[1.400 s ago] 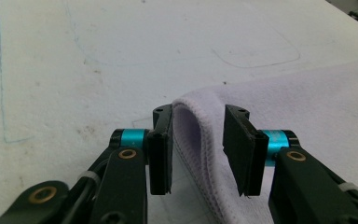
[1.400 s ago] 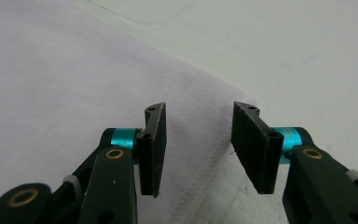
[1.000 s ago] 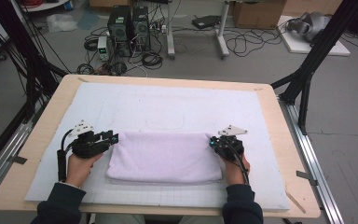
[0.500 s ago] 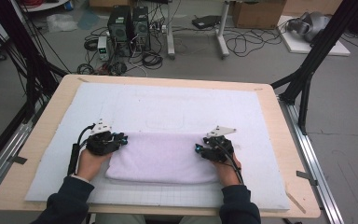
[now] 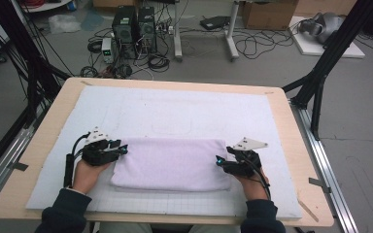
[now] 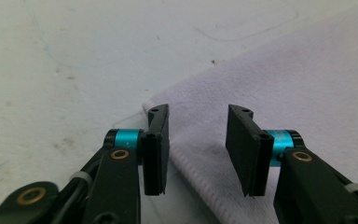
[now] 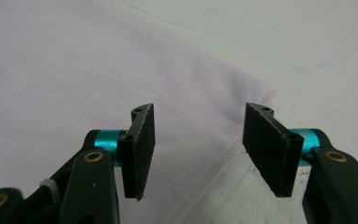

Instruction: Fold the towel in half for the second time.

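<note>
The folded towel (image 5: 171, 164) is laid flat near the front edge of the white mat (image 5: 184, 114), a pale lilac rectangle with a stitched hem. The left gripper (image 5: 120, 149) is parked at its left end and the right gripper (image 5: 219, 161) at its right end; both jaw pairs have just been opening, the hem is seen between them, nothing is pinched. For a clean next fold, both far corners should probably be grabbed evenly, hem included.

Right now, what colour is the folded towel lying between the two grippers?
Pale lilac, almost white. The towel shows its colour best in the high view.
</note>
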A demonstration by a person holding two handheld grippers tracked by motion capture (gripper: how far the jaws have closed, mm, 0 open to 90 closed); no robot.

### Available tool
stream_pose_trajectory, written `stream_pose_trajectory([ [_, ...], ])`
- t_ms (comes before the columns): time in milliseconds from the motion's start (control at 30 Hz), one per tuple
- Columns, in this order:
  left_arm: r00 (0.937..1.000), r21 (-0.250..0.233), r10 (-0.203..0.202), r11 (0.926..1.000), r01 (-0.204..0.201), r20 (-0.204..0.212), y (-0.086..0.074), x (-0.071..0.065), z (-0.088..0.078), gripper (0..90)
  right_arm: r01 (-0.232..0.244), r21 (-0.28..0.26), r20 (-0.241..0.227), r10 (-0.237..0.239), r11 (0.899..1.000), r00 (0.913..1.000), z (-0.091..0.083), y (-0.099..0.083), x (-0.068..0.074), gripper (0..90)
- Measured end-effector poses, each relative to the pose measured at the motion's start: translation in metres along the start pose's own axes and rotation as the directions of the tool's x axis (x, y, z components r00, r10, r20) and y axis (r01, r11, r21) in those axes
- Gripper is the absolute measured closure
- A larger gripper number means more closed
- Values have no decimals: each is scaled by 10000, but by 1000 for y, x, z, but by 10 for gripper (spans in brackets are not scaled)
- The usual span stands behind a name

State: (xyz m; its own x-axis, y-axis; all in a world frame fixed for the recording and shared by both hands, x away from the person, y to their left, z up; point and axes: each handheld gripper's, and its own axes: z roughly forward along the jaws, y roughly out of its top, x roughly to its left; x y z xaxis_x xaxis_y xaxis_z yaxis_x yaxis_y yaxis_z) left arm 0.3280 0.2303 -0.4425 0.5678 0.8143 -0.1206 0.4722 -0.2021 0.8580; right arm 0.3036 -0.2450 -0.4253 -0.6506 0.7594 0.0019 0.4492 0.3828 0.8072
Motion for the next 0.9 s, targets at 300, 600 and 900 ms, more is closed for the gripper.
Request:
stream_pose_trajectory([
  [300,9980,-1215,-623,9906,624,50,-5,13,-27,554,1433,1197,-814,-1341,9824,9876,-12,-26,24,441],
  [600,9945,-2126,-1041,9721,990,-130,2,23,-42,289,-22,-499,50,25,9988,10000,-41,-23,-3,258],
  [900,9958,-2845,-886,9543,910,213,5,32,-57,215,-638,-1693,2121,996,9835,9722,-62,-28,-21,107],
])
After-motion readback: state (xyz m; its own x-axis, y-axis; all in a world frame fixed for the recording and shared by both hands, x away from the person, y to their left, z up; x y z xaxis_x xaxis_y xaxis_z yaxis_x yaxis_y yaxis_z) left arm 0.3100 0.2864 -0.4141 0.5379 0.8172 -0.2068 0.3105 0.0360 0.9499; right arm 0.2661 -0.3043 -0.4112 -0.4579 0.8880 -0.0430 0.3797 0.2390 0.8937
